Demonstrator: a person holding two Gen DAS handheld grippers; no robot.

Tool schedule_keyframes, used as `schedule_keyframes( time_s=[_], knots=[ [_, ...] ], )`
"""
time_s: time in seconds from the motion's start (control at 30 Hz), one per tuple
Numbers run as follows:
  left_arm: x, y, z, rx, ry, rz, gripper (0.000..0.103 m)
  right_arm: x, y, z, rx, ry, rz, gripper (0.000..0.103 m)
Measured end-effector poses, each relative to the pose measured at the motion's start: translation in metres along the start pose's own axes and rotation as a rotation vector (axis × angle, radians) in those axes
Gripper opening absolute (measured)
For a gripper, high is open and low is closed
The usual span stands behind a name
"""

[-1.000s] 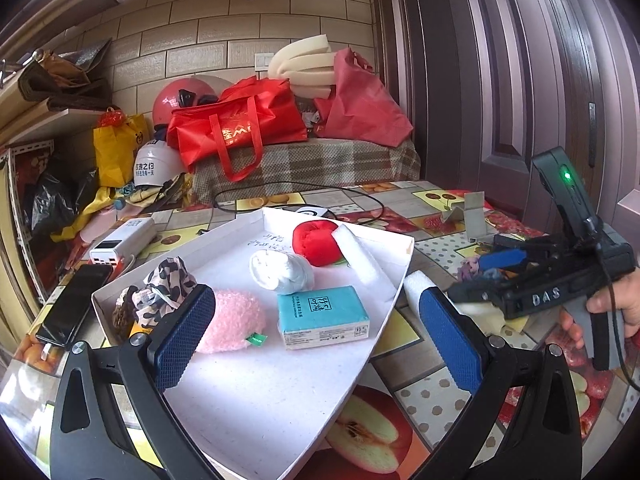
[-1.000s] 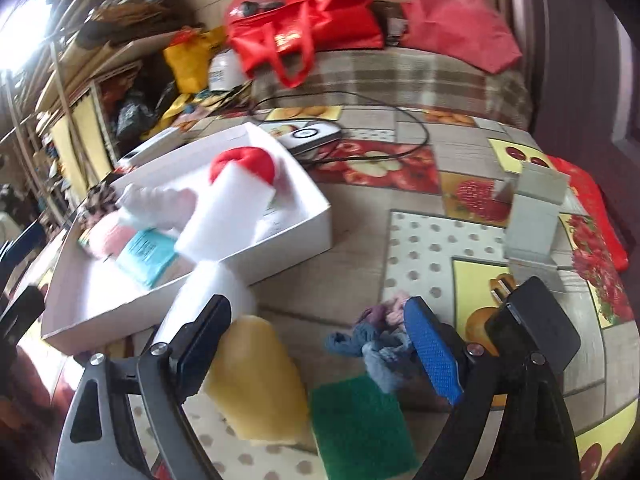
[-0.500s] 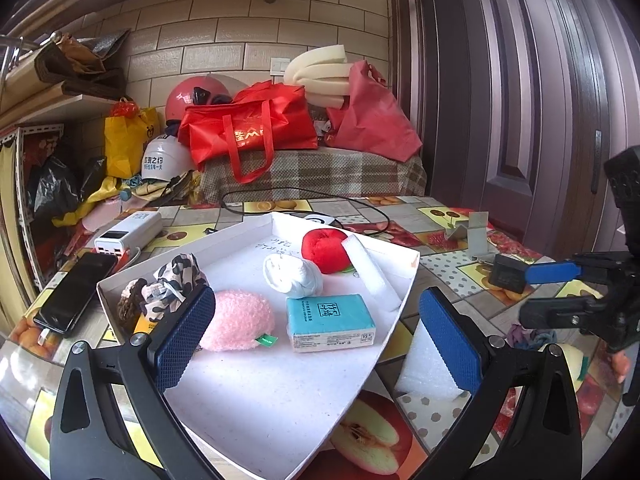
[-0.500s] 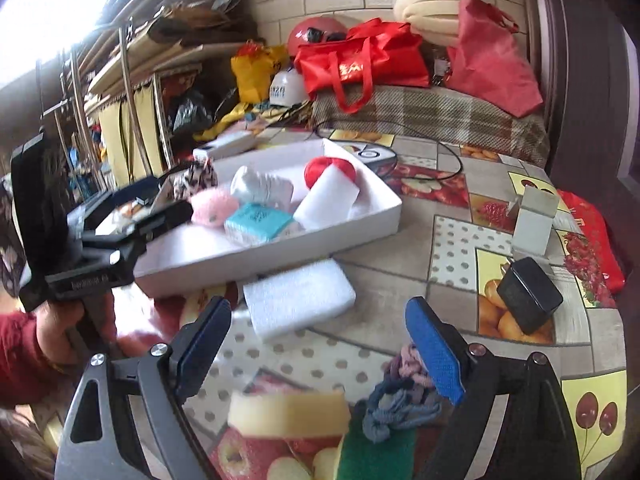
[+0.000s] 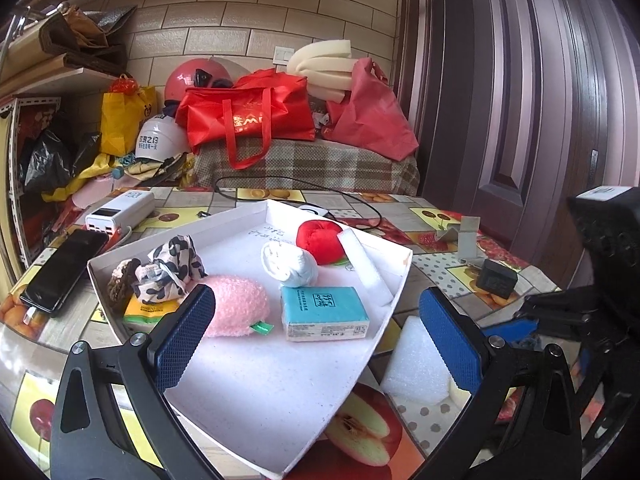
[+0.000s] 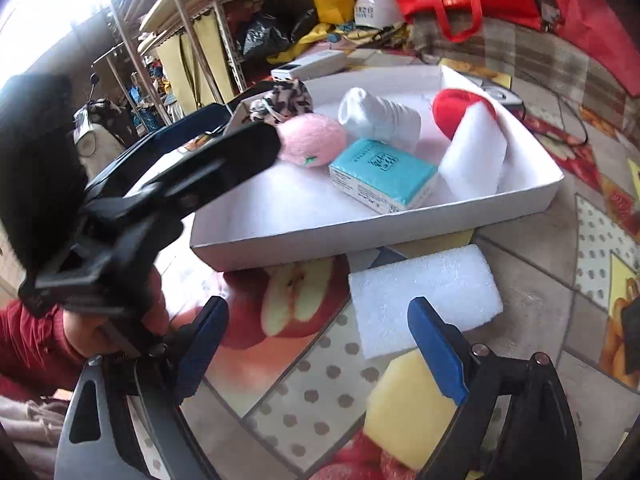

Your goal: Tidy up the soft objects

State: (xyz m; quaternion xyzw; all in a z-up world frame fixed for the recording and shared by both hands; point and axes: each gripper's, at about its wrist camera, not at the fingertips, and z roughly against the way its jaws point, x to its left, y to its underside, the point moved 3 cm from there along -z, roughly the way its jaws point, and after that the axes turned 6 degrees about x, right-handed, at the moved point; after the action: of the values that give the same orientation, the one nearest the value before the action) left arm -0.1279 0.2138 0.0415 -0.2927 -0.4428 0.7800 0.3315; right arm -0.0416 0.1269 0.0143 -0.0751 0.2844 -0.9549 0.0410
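Since the earlier frame, right gripper (image 6: 318,344) has swung leftward, off the scrunchies, toward the white foam block (image 6: 424,298); jaws opening, nothing between. Left gripper (image 5: 314,338) hovers spread, empty, over the white tray (image 5: 248,392). Foam block lies on the table just outside the tray wall, yellow sponge (image 6: 408,408) beside it.

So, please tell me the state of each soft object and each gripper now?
Left gripper: open, empty.
Right gripper: opening, empty.
White cardboard tray: partly filled.
Teal tissue pack: flat, in tray.
White foam block: outside tray.
Yellow sponge: outside tray.
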Motion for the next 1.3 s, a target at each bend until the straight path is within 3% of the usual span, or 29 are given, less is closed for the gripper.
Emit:
schedule_keyframes(
  time_s=[0.13,0.23,0.4,0.57,0.67,0.73,0.77,0.93,1.03,1.1,1.13,1.23,1.3],
  knots=[
    [-0.006,0.011,-0.002,0.114,0.112,0.014,0.103,-0.011,0.029,0.056,-0.175,0.14,-0.063,0.092],
    [-0.021,0.019,-0.007,0.197,0.178,-0.024,0.103,-0.037,0.063,0.085,-0.234,0.187,-0.163,0.092],
    [-0.062,0.031,-0.019,0.297,0.181,-0.195,0.103,-0.064,0.105,0.076,-0.114,0.258,-0.287,0.09],
    [-0.081,0.038,-0.027,0.328,0.128,-0.288,0.103,-0.061,0.118,0.068,-0.075,0.246,-0.32,0.088],
    [-0.092,0.041,-0.033,0.345,0.124,-0.334,0.096,-0.058,0.113,0.053,-0.031,0.293,-0.297,0.076],
    [-0.098,0.042,-0.027,0.31,0.121,-0.368,0.096,-0.057,0.11,0.043,0.002,0.357,-0.259,0.049],
    [-0.099,0.042,-0.023,0.295,0.135,-0.38,0.096,-0.059,0.111,0.045,-0.01,0.391,-0.242,0.041],
    [-0.123,0.044,-0.019,0.301,0.303,-0.407,0.096,-0.101,0.131,0.068,-0.021,0.526,-0.354,0.04],
    [-0.147,0.049,-0.038,0.393,0.324,-0.417,0.096,-0.127,0.146,0.084,-0.084,0.464,-0.493,0.04],
    [-0.162,0.056,-0.053,0.485,0.361,-0.393,0.096,-0.134,0.152,0.089,-0.117,0.418,-0.539,0.04],
    [-0.169,0.058,-0.055,0.495,0.369,-0.395,0.096,-0.136,0.153,0.09,-0.128,0.402,-0.554,0.04],
    [-0.181,0.058,-0.043,0.459,0.459,-0.385,0.096,-0.134,0.153,0.092,-0.152,0.354,-0.555,0.04],
    [-0.175,0.051,-0.028,0.359,0.406,-0.39,0.096,-0.124,0.148,0.093,-0.171,0.329,-0.512,0.04]
  ],
)
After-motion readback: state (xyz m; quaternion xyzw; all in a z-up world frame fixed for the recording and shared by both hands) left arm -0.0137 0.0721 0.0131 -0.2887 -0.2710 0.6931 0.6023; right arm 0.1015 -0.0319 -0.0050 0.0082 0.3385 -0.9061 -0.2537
